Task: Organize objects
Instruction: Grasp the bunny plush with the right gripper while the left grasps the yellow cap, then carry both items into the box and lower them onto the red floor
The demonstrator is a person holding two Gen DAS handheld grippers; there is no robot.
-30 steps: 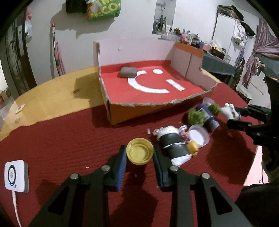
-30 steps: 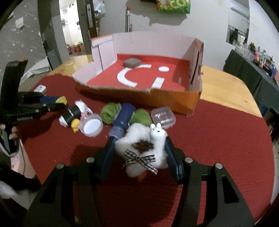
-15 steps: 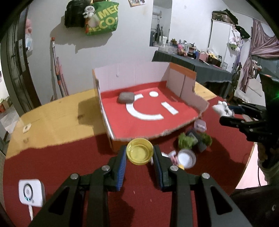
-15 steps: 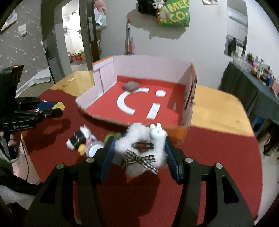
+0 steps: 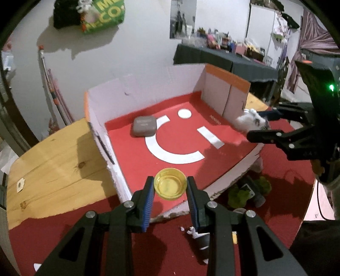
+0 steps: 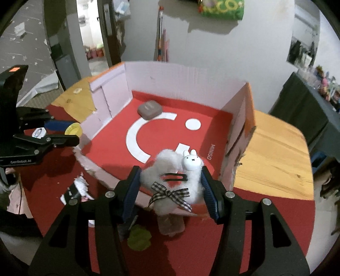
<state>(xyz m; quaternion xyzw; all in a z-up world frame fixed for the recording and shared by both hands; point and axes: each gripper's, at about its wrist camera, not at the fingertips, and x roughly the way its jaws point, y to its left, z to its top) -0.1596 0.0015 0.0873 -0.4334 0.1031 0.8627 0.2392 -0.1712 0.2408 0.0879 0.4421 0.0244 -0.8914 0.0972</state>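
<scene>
Between the left jaws, a yellow lid (image 5: 170, 186) (above the box (image 5: 216, 95)).

1. A green bag (image 5: 102, 16) is hanging on the white wall (image 5: 138, 48).
2. A poster (image 5: 182, 19) is hanging on that wall, right of the bag.
3. A broom handle (image 6: 160, 34) is leaning against that wall.

Wooden table (image 5: 53, 157) under red cloth (image 6: 265, 229), cardboard box (image 5: 148, 95), scattered trinkets (image 5: 244, 191).

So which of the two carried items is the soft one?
The white fluffy bunny hair clip, held in the right tool. The left tool grips a rigid yellow plastic lid instead.
</scene>
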